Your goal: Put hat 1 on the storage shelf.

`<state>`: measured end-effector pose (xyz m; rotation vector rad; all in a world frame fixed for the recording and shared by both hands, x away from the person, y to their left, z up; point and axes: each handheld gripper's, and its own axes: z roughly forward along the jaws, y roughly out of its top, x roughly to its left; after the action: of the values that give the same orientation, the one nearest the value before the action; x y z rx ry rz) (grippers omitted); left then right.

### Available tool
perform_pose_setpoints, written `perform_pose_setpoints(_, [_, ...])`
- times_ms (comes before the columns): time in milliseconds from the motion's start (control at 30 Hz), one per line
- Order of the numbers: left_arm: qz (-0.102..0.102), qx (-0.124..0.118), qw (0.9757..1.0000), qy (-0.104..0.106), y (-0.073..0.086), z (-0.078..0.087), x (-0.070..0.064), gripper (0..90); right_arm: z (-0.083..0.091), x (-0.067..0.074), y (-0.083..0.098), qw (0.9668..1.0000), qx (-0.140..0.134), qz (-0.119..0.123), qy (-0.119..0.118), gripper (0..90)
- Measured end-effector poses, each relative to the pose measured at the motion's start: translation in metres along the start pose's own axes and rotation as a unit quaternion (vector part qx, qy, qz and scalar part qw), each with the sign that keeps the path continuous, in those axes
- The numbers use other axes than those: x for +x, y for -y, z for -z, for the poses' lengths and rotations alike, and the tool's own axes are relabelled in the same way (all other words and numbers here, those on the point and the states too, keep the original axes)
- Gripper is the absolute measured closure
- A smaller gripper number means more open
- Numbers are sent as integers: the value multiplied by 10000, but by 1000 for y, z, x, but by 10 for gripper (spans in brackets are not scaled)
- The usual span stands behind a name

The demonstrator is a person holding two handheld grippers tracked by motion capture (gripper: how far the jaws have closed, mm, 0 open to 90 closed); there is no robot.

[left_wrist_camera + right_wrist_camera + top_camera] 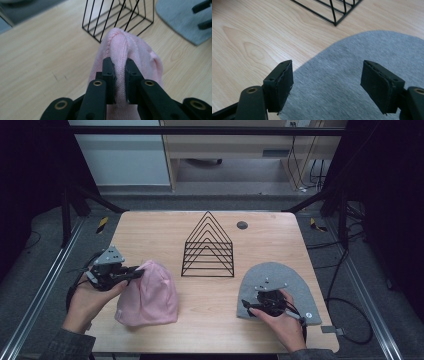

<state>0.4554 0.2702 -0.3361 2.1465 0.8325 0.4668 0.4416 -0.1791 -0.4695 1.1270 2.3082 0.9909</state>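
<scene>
A pink knitted hat [150, 295] lies on the left of the wooden table [150, 230], its upper edge lifted into a ridge. My left gripper [137, 272] is shut on that ridge; in the left gripper view the pads pinch a fold of the pink hat [135, 47] at the left gripper's tips [120, 63]. A grey hat [295, 280] lies flat at the right. My right gripper [247, 306] hovers over its near edge, jaws wide open. In the right gripper view the grey hat [352, 75] lies below the right gripper [327, 77], nothing between the pads.
A black wire rack [208, 247] of triangular dividers stands at the table's middle, just beyond both hats; its base also shows as the rack [117, 17] and the rack [332, 10]. A small black round cap [242, 225] sits in the tabletop behind it.
</scene>
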Motion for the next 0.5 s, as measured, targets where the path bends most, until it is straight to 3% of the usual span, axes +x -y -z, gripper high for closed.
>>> perform_pose_setpoints(167, [-102, -365, 9992, -92, -20, 12, -7, 811, 5, 12, -12, 9996, -170, 147, -141, 266])
perform_pose_setpoints(200, [-149, -476, 9986, -178, -29, 14, -8, 812, 6, 20, -20, 9990, -271, 198, -311, 284])
perform_pose_setpoints(367, [-109, -669, 9974, -236, -43, 17, -4, 811, 2, 49, -47, 9959, -389, 435, -693, 314])
perform_pose_setpoints(500, [-182, -782, 9964, -262, -58, 22, -8, 810, 0, 65, -64, 9937, -452, 595, -830, 354])
